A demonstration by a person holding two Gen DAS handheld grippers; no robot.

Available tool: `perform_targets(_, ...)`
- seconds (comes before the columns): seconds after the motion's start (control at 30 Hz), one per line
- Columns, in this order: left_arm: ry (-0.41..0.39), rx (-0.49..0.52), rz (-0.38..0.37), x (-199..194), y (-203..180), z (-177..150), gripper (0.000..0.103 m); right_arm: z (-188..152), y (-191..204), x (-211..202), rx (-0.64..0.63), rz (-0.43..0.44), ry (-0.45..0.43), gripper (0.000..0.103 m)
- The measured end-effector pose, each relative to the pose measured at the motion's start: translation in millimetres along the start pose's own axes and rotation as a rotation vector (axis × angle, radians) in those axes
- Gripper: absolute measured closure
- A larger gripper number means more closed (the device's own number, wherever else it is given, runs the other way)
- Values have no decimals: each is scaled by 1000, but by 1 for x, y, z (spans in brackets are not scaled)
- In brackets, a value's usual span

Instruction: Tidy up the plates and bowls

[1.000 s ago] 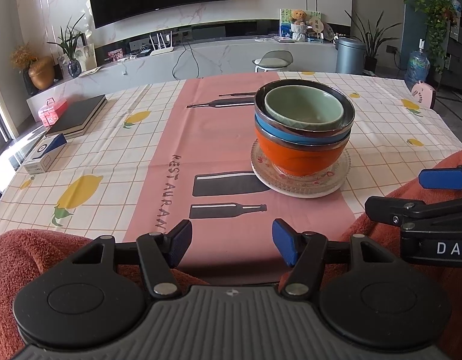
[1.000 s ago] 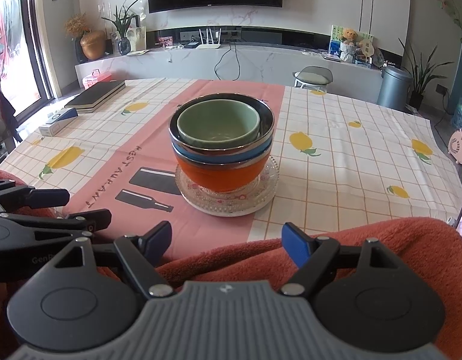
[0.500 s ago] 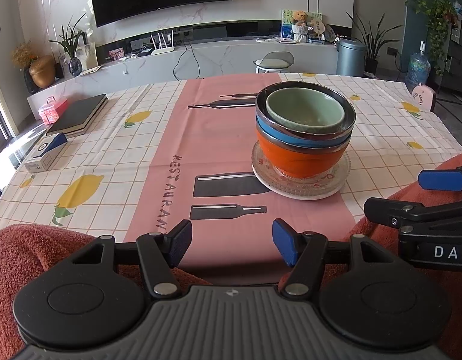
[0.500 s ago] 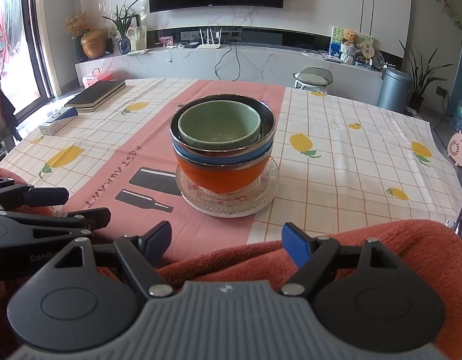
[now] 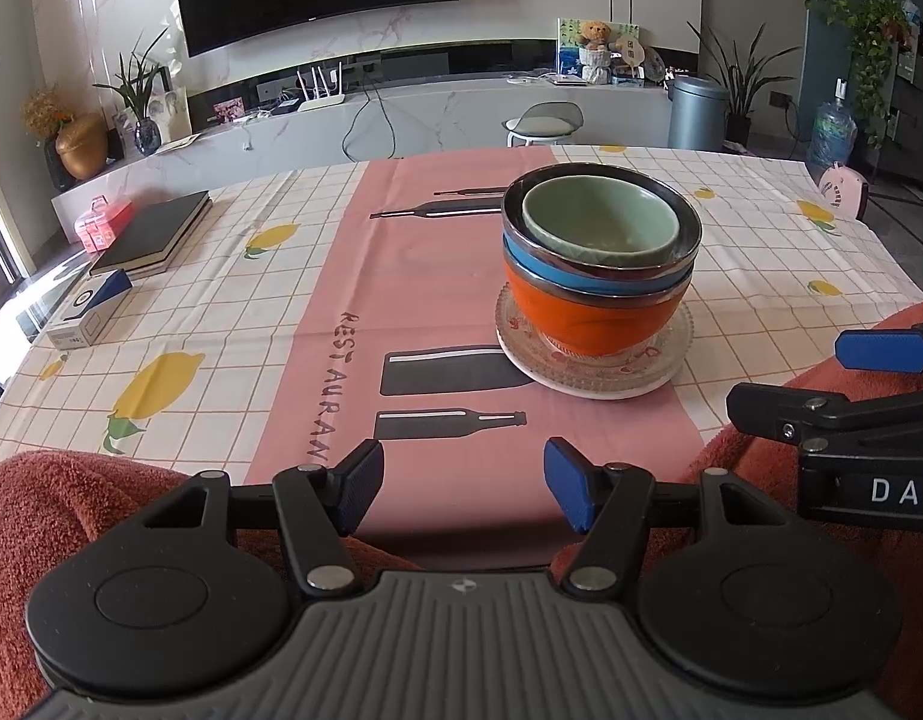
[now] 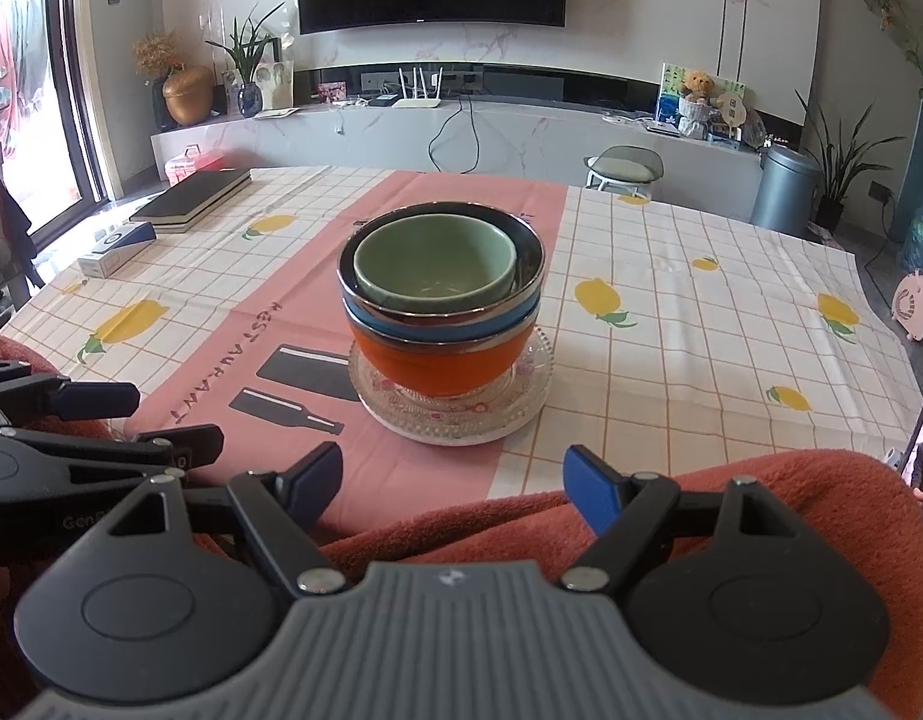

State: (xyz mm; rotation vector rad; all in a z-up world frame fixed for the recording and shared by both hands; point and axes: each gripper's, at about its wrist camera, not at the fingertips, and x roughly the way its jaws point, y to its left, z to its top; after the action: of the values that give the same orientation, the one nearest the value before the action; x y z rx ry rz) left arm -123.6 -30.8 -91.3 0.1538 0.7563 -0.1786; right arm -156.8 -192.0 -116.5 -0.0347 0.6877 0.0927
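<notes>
A stack stands on the table: a green bowl point(image 5: 599, 222) point(image 6: 434, 261) nested in a blue bowl point(image 5: 593, 282) point(image 6: 443, 327), inside an orange bowl point(image 5: 593, 318) point(image 6: 440, 366), on a clear glass plate point(image 5: 593, 369) point(image 6: 455, 417) over a white plate. My left gripper point(image 5: 464, 483) is open and empty at the near table edge, left of the stack. My right gripper point(image 6: 455, 480) is open and empty, in front of the stack. Each gripper shows in the other's view, the right one point(image 5: 851, 384) and the left one point(image 6: 95, 420).
A black book point(image 5: 152, 234) and a blue-white box point(image 5: 89, 309) lie at the table's far left. A pink case point(image 5: 101, 225) sits beyond them. Red towel point(image 6: 641, 516) covers the near edge. A stool point(image 5: 542, 123) and a bin point(image 5: 698, 111) stand behind the table.
</notes>
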Motion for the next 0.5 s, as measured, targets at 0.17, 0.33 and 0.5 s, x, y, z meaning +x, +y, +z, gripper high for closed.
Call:
perform_targets(0.17, -4, 0, 4, -1, -1, 0, 31, -1, -2, -1, 4, -2, 1, 23)
perform_targets(0.33, -1, -7, 0, -1, -1, -1, 30, -2, -2, 0, 8, -1, 7, 23)
perform_targets(0.5, -1, -3, 3, -1, -1, -2, 30, -3, -3, 2, 11, 0, 18, 23)
